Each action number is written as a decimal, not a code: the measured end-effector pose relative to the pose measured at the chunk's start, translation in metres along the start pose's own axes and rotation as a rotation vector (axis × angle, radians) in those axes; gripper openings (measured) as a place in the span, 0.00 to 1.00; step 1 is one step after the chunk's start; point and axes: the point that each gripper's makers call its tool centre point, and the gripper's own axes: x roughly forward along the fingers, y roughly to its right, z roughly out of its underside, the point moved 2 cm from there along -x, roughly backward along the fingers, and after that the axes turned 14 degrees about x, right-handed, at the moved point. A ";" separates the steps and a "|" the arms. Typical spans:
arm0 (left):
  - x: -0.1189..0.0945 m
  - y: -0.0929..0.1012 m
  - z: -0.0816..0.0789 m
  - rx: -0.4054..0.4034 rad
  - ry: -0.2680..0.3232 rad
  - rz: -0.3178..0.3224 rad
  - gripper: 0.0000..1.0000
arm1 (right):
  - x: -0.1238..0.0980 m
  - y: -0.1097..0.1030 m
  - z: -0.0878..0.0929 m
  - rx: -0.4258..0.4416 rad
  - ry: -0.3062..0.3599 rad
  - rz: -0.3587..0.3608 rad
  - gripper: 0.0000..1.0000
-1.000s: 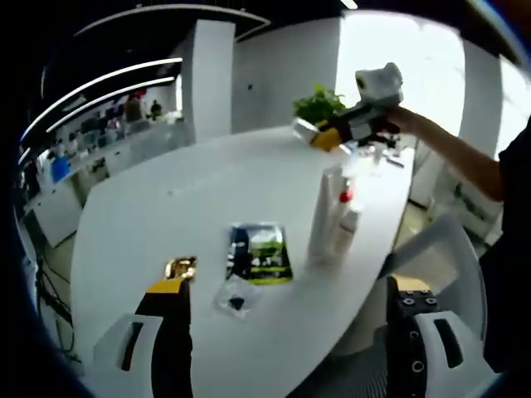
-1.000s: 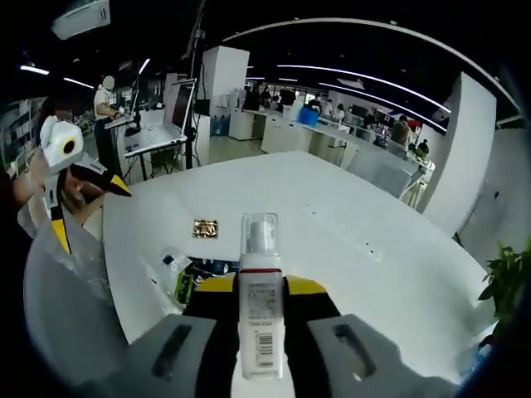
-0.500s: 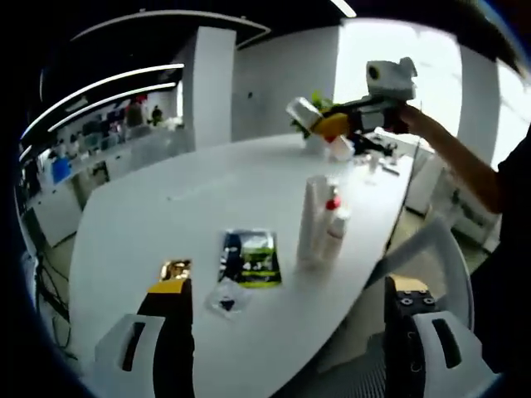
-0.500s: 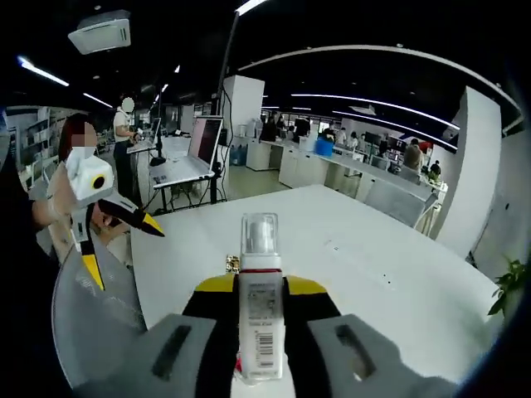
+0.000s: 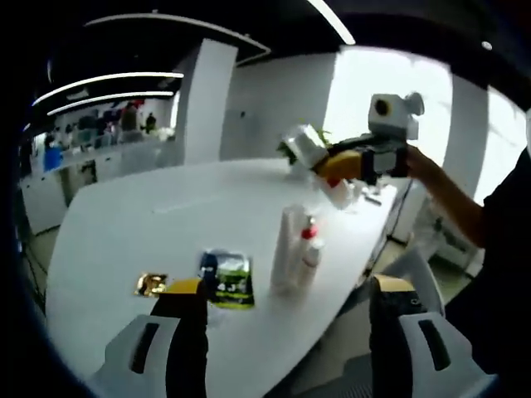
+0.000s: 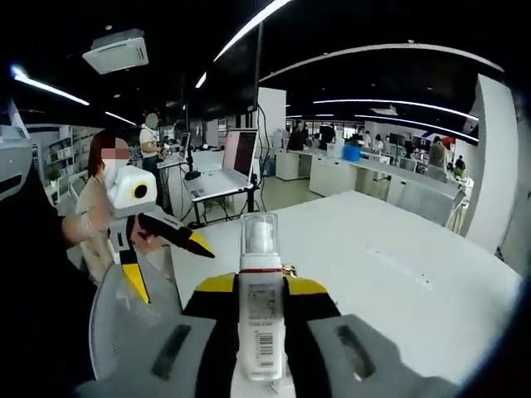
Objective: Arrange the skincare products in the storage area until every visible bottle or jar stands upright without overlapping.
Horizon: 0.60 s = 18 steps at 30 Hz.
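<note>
The left gripper view looks from off the near edge across the tabletop (image 5: 149,224) toward the bright windows, from well back. The right gripper view faces the opposite way, over the same tabletop toward the office. Each catches the other gripper.

Two bottles are standing together on the white table (image 5: 124,224): one tall white bottle (image 5: 286,249) and one smaller red-collared bottle (image 5: 307,257). A third, a clear-capped pump bottle (image 6: 260,307), is sitting between one gripper's jaws. One dark green sachet (image 5: 226,278) and one gold packet (image 5: 151,284) are lying flat nearby. Two handheld grippers are working.
</note>
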 end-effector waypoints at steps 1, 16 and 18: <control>0.001 0.002 -0.002 -0.009 0.015 0.007 0.74 | 0.001 -0.002 0.002 0.009 0.001 -0.006 0.19; 0.007 0.004 -0.034 -0.270 0.275 0.083 0.41 | 0.012 -0.031 0.029 0.174 0.043 -0.126 0.18; 0.010 0.004 -0.034 -0.269 0.273 0.080 0.40 | 0.013 -0.035 0.030 0.185 0.053 -0.143 0.18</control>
